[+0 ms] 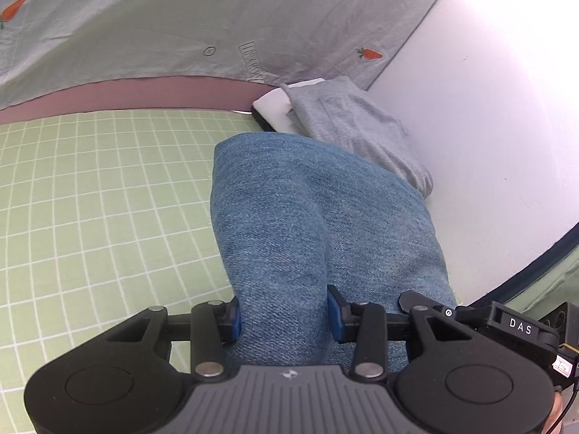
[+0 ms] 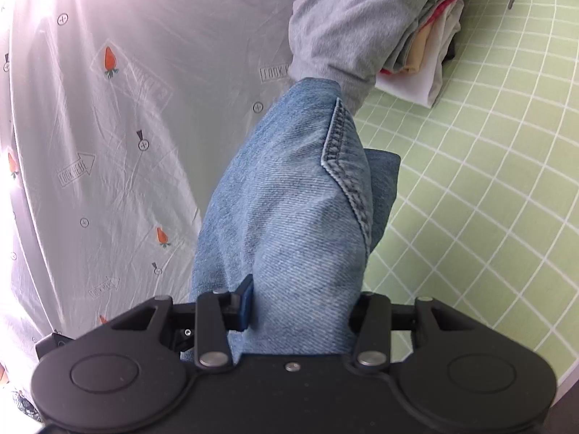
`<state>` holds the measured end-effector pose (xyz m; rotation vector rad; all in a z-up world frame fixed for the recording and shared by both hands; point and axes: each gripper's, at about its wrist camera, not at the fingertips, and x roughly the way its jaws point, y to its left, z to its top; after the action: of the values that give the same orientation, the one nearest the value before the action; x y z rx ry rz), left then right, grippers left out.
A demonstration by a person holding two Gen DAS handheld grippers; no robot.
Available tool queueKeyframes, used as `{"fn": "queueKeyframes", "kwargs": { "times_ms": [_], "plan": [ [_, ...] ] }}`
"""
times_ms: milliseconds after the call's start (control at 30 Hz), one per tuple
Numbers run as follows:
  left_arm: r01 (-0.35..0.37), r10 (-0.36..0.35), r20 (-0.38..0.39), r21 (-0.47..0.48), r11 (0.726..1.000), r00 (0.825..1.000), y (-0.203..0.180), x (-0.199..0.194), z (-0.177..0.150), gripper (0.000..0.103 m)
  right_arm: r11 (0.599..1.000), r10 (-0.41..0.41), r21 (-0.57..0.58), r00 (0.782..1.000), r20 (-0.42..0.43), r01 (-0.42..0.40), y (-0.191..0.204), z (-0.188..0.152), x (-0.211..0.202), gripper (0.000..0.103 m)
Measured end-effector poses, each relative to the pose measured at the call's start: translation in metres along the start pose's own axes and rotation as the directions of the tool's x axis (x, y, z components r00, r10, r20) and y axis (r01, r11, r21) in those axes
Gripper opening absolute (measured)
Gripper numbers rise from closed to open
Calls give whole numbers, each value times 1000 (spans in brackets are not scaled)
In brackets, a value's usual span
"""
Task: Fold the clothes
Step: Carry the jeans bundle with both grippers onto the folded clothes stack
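Note:
A folded pair of blue jeans (image 1: 318, 213) runs away from my left gripper (image 1: 284, 316), whose blue pads are shut on the near end of the denim. The same jeans (image 2: 289, 217) fill the middle of the right wrist view, with a stitched seam showing. My right gripper (image 2: 300, 307) is shut on their near end; its right pad is hidden behind the denim. The far end of the jeans lies next to a grey folded garment (image 1: 354, 126).
A stack of folded clothes (image 2: 409, 36), grey on top with red, beige and white below, sits on the green checked sheet (image 1: 101, 199). A pale carrot-print sheet (image 2: 108, 126) lies beside it. A white surface (image 1: 488, 108) is at right.

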<state>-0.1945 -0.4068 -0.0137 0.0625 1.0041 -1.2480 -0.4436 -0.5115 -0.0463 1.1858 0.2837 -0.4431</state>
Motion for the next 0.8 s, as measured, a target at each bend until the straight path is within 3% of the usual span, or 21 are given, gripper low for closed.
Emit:
{"fn": "queueKeyframes", "kwargs": {
  "times_ms": [233,500,700,767,800],
  "plan": [
    [36,-38,129,17,999,991,-84,47,36,43,997,56,-55,996,73,-52,-15,93,-27,43],
    [88,-74,316,-31,996,946,-173,119,126,43,969,158,-202,985,63,-142,-27,266,-44,43],
    [68,-38,375,-68,995,926,-186,186,213,44,942,171,-302,984,56,-146,-31,386,1,43],
    [44,-9,369,-86,995,929,-175,216,235,47,937,162,-322,985,56,-136,-32,417,27,43],
    [4,33,338,-109,994,941,-163,234,240,50,938,141,-328,988,59,-114,-38,429,43,44]
  ]
}}
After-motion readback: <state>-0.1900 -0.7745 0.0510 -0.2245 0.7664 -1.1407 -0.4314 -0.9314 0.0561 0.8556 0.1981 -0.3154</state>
